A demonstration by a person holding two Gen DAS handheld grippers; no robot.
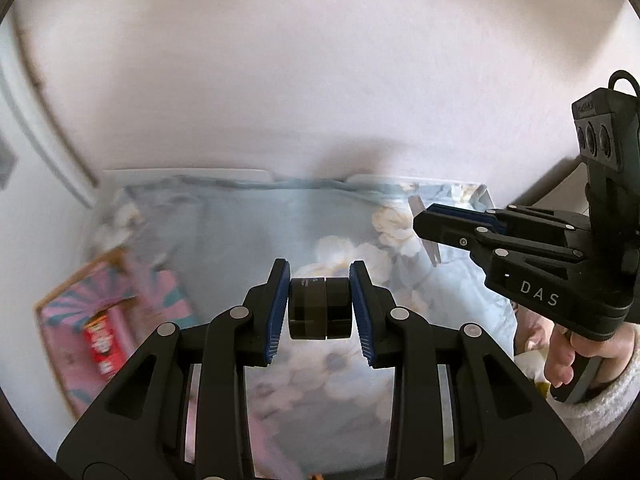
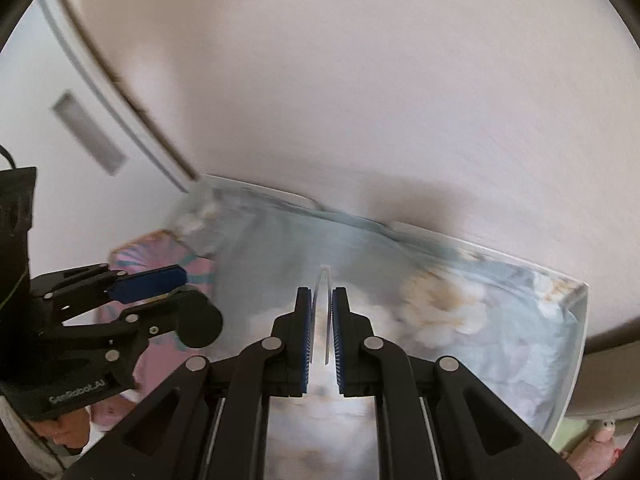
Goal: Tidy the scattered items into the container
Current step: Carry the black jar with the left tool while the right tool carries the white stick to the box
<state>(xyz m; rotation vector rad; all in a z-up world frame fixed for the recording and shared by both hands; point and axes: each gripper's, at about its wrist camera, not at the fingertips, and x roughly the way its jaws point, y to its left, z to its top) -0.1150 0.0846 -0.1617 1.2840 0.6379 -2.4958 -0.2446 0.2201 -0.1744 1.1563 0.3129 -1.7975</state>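
Left tongs point(image 1: 320, 306) clamp a black cylinder point(image 1: 320, 308); right tongs point(image 2: 322, 320), nearly shut, pinch tweezers point(image 2: 325, 304). Both items hang above the floral-clothed desk point(image 1: 240, 232), not yet in the pink box point(image 1: 92, 320) at its left edge, which already holds a red packet point(image 1: 102, 344).

Right gripper point(image 1: 420, 224) body: you can read "DAS" in pale letters on its black side.
Left gripper point(image 2: 182, 286) body: you can read "GenRobot.AI" in pale letters low on its black casing.
Red can point(image 1: 102, 350), left of your left gripper: white lettering, too blurred for you to read.
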